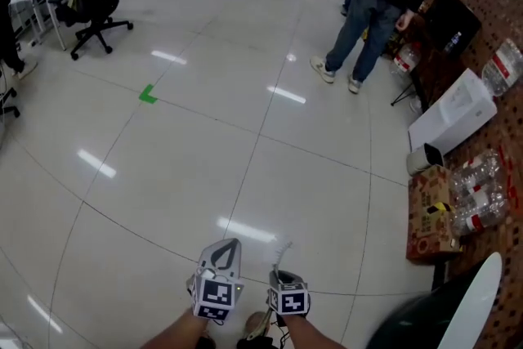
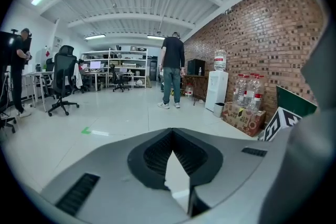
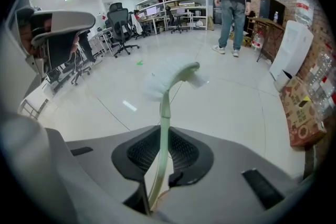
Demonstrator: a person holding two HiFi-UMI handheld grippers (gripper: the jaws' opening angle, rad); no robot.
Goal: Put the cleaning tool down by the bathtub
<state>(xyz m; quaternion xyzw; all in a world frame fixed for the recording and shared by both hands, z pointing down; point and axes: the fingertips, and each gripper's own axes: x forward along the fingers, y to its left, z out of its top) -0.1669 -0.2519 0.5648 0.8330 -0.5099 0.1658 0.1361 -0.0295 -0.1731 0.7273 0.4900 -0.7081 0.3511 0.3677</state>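
— What does the head view give you?

— My left gripper (image 1: 230,246) and right gripper (image 1: 276,268) are side by side, low over the tiled floor (image 1: 204,135). The cleaning tool (image 1: 283,251) sticks out ahead of the right one as a thin pale stem. A person (image 1: 372,4) stands far ahead of both, off to the right.

— And the left gripper view?

— My left jaws are clenched tip to tip with nothing between them. Only a sliver of floor shows through the gap behind the tips. Ahead and to the right, bottles (image 2: 247,89) stand on a cardboard box (image 2: 242,117) against the brick wall (image 2: 262,39).

— The right gripper view?

— My right jaws are grasping the cleaning tool. The pads press on its pale green handle, which runs up between them and out past the tips. Its white brush head hangs in the air ahead of the jaws, curving a little to the right, clear of the floor.
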